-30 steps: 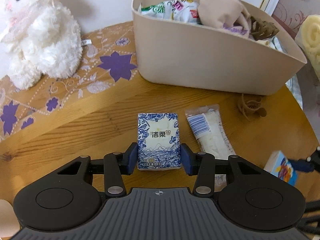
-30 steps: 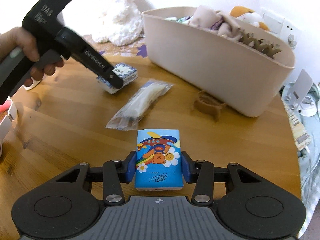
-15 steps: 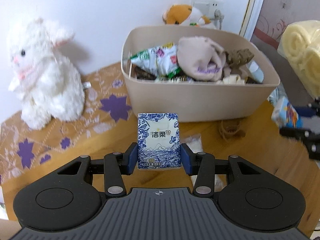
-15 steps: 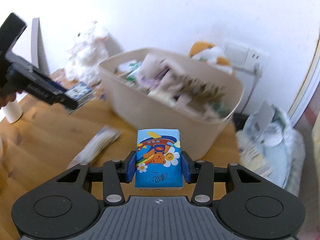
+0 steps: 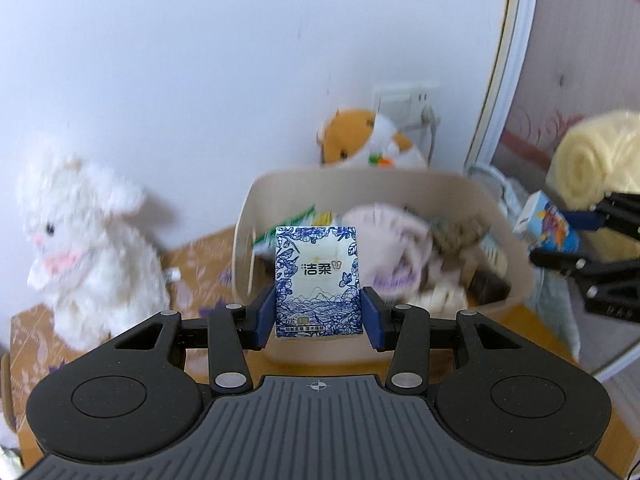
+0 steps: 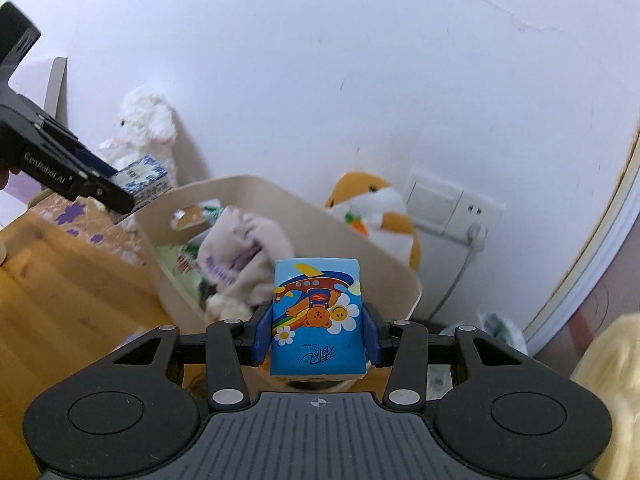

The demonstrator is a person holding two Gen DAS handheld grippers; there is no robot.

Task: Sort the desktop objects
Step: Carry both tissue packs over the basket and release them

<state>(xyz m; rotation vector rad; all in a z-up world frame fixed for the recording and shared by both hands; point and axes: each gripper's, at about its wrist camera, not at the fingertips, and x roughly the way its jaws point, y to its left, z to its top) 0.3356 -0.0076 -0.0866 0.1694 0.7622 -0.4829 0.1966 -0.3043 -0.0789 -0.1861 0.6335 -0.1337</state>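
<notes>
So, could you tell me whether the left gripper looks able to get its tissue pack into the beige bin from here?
Probably yes: the left gripper holds the blue-and-white tissue pack before the open-topped beige bin, nothing between.

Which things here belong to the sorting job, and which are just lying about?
Job in hand:
- blue-and-white tissue pack, in the left tongs
- cartoon tissue pack, in the right tongs
- beige bin

Lying about:
- white plush rabbit
- orange plush hamster

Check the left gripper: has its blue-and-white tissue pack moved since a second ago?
Yes. The blue-and-white tissue pack, clamped in the left gripper, has risen from the tabletop to the beige bin's rim.
</notes>
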